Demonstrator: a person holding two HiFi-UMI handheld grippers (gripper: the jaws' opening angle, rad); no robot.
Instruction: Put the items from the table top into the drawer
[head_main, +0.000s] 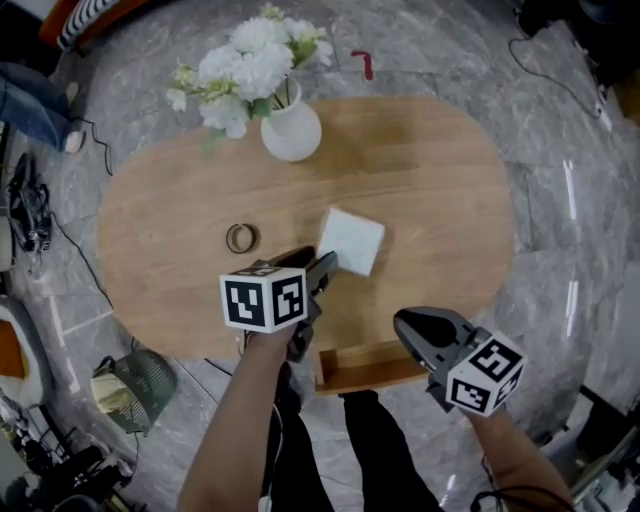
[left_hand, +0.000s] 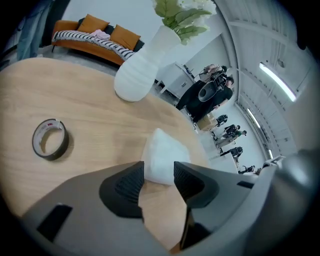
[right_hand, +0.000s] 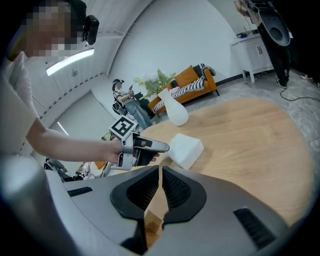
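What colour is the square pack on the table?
White; the pack shows best in the head view.

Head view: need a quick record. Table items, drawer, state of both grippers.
table: oval, wood
vase: white, upright, with flowers, far side
tape roll: lying flat, left of centre
white packet: on the table top, near centre
drawer: pulled open at the near edge
left gripper: open, jaws aimed at the white packet's near edge, not pressing on it
right gripper: shut, nothing between the jaws, above the drawer
items in drawer: none visible
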